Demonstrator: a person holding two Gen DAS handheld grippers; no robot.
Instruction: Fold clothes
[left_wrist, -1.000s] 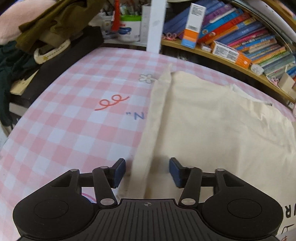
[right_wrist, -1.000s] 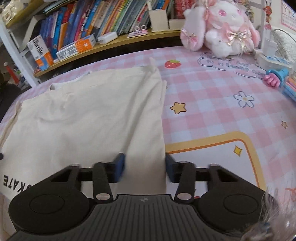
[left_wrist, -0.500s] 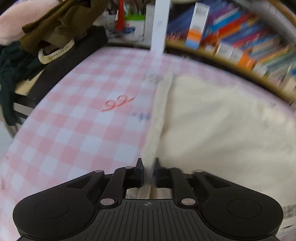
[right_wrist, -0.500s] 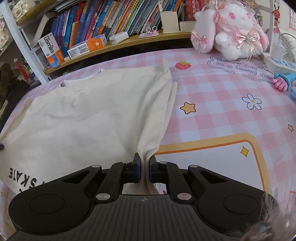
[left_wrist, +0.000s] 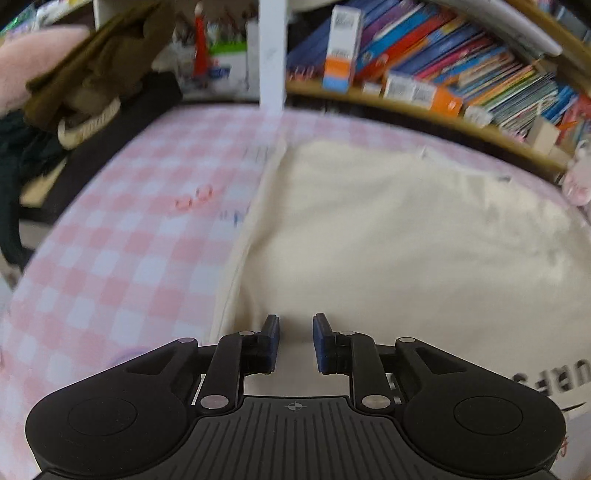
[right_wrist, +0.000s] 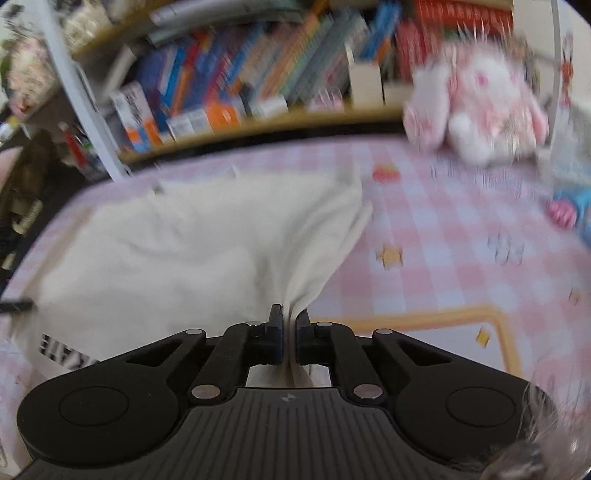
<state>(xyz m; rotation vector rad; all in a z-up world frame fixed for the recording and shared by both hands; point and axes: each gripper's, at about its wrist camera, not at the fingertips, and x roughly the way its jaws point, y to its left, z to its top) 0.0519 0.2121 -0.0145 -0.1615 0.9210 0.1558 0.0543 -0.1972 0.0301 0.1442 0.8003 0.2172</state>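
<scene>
A pink checked cloth (left_wrist: 110, 258) covers the table, and the cream shirt (left_wrist: 388, 240) lies on it, running from the grippers toward the bookshelf (right_wrist: 258, 122). The right gripper (right_wrist: 289, 325) pinches the shirt's right edge, lifted into a taut ridge. The left gripper (left_wrist: 295, 341), clamped half a second ago, now has its fingers spread over the left edge.

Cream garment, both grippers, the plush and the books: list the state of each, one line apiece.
Left gripper: open, jaws apart over the garment's edge, holding nothing.
Right gripper: shut on the cream garment, fabric pinched between the jaws.
Cream garment: mostly flat on the checked cloth, one edge pulled up into a ridge.
Plush toy: sitting upright, blurred.
Books: shelved, leaning.
</scene>
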